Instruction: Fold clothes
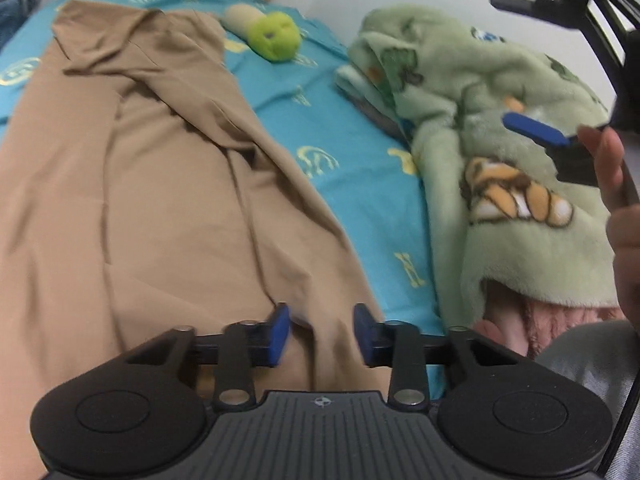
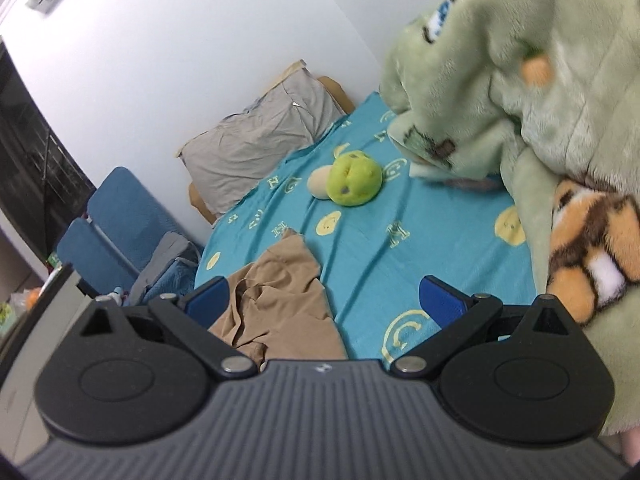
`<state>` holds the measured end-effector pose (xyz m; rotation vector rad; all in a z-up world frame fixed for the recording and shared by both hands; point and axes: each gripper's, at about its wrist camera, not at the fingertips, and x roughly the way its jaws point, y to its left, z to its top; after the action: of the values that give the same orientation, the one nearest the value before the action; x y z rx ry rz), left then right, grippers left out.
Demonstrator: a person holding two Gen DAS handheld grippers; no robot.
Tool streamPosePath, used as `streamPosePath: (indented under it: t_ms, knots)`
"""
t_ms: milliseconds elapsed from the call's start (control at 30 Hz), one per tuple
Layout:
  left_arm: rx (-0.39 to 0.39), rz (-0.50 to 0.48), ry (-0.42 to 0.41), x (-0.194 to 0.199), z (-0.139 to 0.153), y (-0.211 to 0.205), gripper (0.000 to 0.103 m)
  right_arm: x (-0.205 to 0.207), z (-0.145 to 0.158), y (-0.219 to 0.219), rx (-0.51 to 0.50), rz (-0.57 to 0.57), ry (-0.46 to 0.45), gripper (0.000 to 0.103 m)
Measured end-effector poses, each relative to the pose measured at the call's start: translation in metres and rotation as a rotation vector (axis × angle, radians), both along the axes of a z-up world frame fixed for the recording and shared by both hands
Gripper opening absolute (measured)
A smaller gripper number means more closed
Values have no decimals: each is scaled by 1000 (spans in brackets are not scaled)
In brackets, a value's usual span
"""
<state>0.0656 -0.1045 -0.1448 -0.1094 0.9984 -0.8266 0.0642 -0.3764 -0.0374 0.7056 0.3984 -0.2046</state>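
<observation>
Tan cloth is your job: the tan garment (image 1: 132,184) lies spread and rumpled on the teal bedsheet (image 1: 360,168), left of the green plush toy (image 1: 274,36), one flap turned over near its far end, so you have barely begun and most folds remain. Your left gripper (image 1: 322,332) sits at the garment's near edge, its blue pads drawn in close on a ridge of the fabric. Further right, beyond the toy and beside the green fleece blanket (image 2: 520,80), your right gripper (image 2: 326,302) hangs spread wide and empty, the garment's end under its left finger.
</observation>
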Motion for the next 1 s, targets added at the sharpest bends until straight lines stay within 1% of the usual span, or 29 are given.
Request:
streamPosePath:
  t_ms: [33,100,167,233,333,433,500,600,700,767,833,933,967,1000]
  knots:
    - [9,-5,6,0,-1,-1,3,2,-1,0,5,4,2,103]
    - [13,-1,1,-1,2,1,3,4,-4,0,7,16,9,103]
    - [-7,17,-4,-1,12,11,2,5,-5,2,3,27,14,103]
    - [-34,47,6,-4,27,25,2,6,-5,5,-2,34,19,103]
    - [-74,90,35,-9,46,57,2,11,-6,9,0,65,46,103]
    - [-48,151,38,-10,55,87,2,21,-10,18,-17,121,96,103]
    - [-30,192,40,-7,53,100,2,27,-10,30,-62,155,129,103]
    - [7,226,69,1,39,108,2,35,-18,47,-80,228,183,103]
    - [46,250,98,6,30,115,5,43,-26,65,-96,301,237,103]
    - [61,266,116,9,26,122,18,43,-31,75,-62,350,252,103]
    - [46,302,113,9,30,136,45,41,-37,85,-12,382,289,102]
    - [21,363,112,9,34,160,61,39,-54,99,56,407,385,102]
    - [12,386,113,9,34,169,64,39,-58,101,53,391,416,102]
    - [7,410,113,10,34,176,70,38,-61,103,50,374,446,102]
